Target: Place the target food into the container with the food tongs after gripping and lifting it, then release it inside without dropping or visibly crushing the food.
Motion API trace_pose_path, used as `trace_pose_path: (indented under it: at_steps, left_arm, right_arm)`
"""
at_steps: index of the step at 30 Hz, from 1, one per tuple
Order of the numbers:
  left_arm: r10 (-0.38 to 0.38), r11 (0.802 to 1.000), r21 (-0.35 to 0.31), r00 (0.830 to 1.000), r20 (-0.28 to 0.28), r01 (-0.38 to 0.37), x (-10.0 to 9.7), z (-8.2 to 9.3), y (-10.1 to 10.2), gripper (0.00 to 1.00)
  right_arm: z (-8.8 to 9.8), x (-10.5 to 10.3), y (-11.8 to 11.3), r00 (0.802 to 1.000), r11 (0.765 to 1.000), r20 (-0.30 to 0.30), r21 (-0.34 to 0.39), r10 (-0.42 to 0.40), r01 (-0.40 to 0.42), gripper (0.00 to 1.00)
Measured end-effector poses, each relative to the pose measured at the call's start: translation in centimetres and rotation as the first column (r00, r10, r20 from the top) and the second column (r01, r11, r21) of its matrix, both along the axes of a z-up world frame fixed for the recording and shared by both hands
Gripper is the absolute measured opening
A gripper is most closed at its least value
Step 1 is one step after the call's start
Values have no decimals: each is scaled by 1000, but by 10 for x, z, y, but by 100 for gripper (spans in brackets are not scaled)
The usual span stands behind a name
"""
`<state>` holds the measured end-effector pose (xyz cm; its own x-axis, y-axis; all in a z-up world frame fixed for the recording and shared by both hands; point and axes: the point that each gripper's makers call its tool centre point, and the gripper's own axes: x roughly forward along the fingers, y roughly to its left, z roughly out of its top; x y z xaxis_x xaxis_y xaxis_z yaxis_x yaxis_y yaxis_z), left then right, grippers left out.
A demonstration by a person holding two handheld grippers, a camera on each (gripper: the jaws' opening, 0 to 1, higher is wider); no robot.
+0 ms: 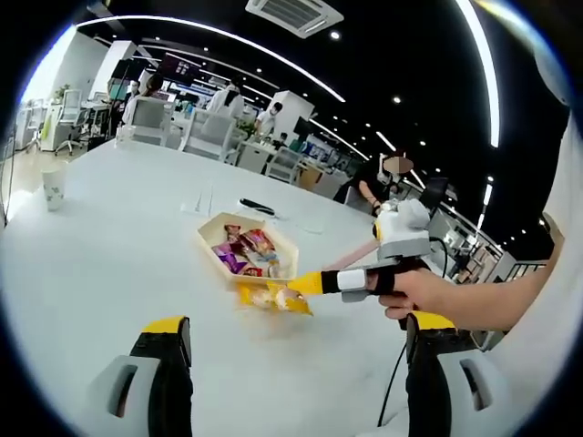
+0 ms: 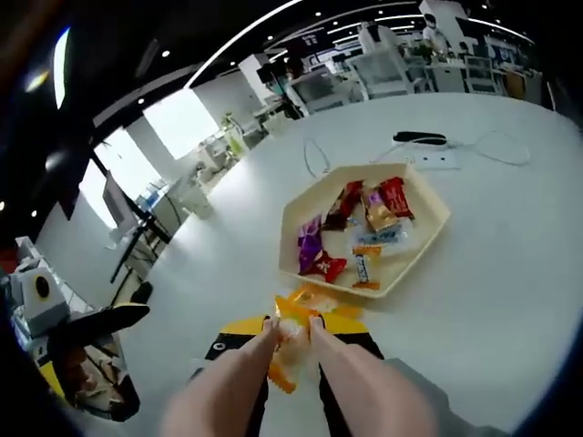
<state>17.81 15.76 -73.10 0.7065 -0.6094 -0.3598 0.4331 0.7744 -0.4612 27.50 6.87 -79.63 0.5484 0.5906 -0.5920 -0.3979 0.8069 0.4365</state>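
While your pink tongs [image 2: 291,364] pinch the light, crinkly orange-wrapped snack [image 2: 293,339] just beside the beige hexagonal tray [image 2: 428,238], grip its middle gently; left gripper [image 1: 291,364] gapes unladen.

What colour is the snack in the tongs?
Orange and yellow snack, clearest in the right gripper view.

White round table [image 1: 109,273], hexagonal snack tray [image 1: 211,238], paper cup [image 1: 54,188], black remote [image 1: 257,207], white cable [image 2: 314,157]

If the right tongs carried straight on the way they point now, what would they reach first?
Most likely the near rim of the beige tray of wrapped snacks, just beyond the orange packet pinched in the right tongs; depth is hard to judge.
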Motion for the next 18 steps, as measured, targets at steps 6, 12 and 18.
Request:
trace_pose_path:
  at_steps: [6, 12, 18]
  left_arm:
    - [-1, 1000, 7, 1000, 1, 1, -3, 0, 0, 99]
    - [-2, 1000, 6, 1000, 6, 2, -4, 1, -2, 99]
    - [-10, 1000, 8, 1000, 4, 10, -6, 1, -6, 99]
  right_arm:
    - [6, 3, -8, 999, 999, -10, 19, -40, 40, 19]
    - [11, 4, -11, 999, 998, -7, 35, -52, 52, 19]
    - [17, 3, -14, 998, 995, -19, 76, -66, 68, 20]
